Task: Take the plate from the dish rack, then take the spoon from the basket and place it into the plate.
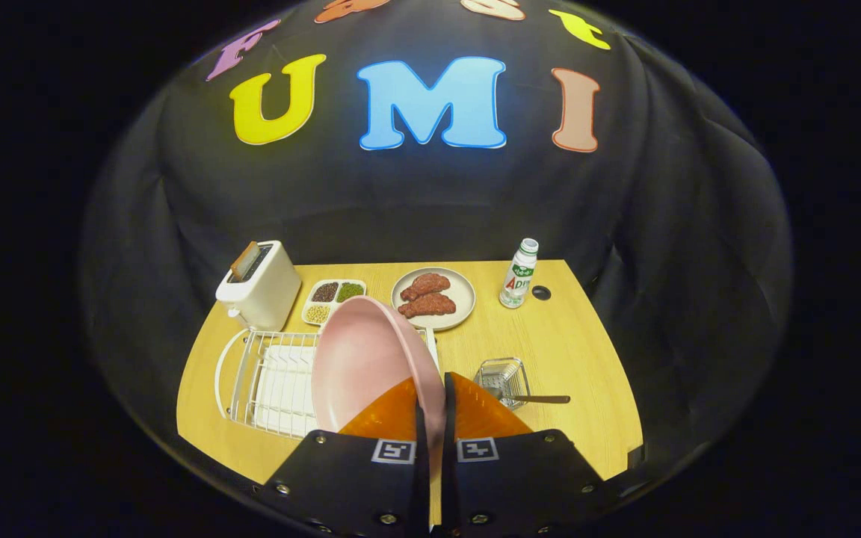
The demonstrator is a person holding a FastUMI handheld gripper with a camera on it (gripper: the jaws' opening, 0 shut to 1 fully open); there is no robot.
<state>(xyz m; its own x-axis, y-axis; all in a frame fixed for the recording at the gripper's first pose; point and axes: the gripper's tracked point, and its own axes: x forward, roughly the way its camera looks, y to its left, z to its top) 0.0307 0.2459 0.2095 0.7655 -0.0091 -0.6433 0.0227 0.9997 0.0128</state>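
So the hand-held gripper (431, 407) has two chunky black blocks side by side for a body, each with slanted outer edges and a flat top face. There are small round screw heads dotted along the edges and corners of both blocks, and each one has a little square black-and-white tag, the fiducial-marker kind, stuck near its inner top corner. The two fingers (389, 415) come out of the blocks as wedge shapes that taper toward each other, with a thin dark strip running along the inner edge of each.
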